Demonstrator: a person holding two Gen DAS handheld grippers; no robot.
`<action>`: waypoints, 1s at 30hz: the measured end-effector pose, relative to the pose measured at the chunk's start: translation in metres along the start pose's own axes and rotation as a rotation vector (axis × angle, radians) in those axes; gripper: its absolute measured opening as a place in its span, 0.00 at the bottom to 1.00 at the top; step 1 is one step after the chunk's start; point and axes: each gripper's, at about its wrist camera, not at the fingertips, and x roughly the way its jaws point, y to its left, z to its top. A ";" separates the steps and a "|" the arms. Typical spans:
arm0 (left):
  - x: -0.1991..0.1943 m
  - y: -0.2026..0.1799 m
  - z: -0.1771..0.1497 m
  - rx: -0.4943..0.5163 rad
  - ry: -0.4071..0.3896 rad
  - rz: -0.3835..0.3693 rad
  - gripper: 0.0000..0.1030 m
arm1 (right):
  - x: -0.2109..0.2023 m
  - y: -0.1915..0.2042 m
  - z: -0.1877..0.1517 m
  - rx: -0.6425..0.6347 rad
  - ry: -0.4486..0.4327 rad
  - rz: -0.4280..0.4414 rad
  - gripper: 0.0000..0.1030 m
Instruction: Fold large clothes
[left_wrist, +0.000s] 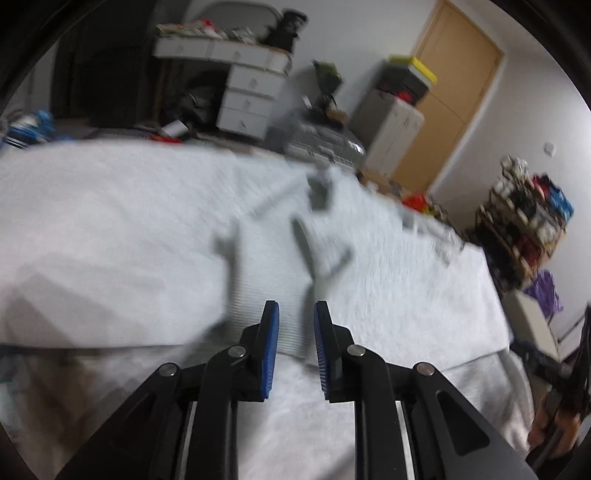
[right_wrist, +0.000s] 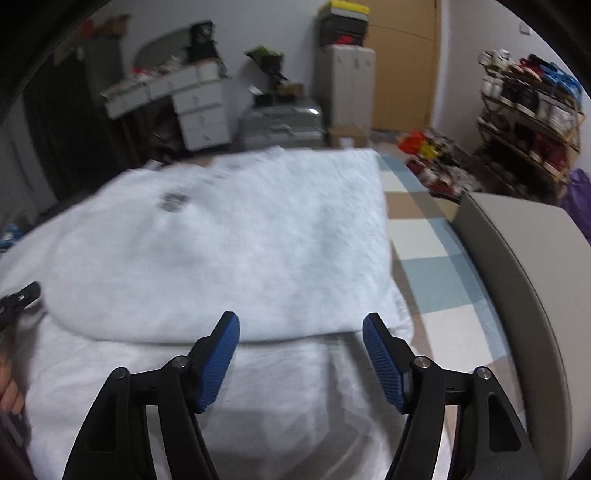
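A large white garment (left_wrist: 110, 221) lies spread flat and fills the left wrist view; blurred grey marks (left_wrist: 317, 192) run across its middle. My left gripper (left_wrist: 296, 306) hovers just over the cloth, its blue pads a narrow gap apart with nothing between them. In the right wrist view a folded-over layer of the garment (right_wrist: 240, 240) lies on a lower layer, and its rounded edge runs just ahead of my right gripper (right_wrist: 301, 317). That gripper stands wide open and empty above the lower layer. The other gripper's black tip (right_wrist: 18, 299) shows at the left edge.
A checkered floor mat (right_wrist: 424, 258) borders the garment on the right, beside a grey-beige box (right_wrist: 524, 258). White drawers (right_wrist: 201, 118), a grey case (right_wrist: 280, 122), a shoe rack (right_wrist: 532, 110) and a wooden door (left_wrist: 454, 92) stand at the back. A hand (right_wrist: 11, 395) shows at lower left.
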 end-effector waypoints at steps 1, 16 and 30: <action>-0.024 0.004 0.003 -0.001 -0.051 0.007 0.22 | -0.010 0.005 -0.004 -0.001 -0.017 0.016 0.77; -0.199 0.221 -0.046 -0.507 -0.365 0.565 0.83 | -0.035 0.031 0.003 0.082 -0.076 0.170 0.79; -0.182 0.237 -0.020 -0.387 -0.385 0.728 0.07 | -0.058 0.007 -0.013 0.095 -0.094 0.121 0.79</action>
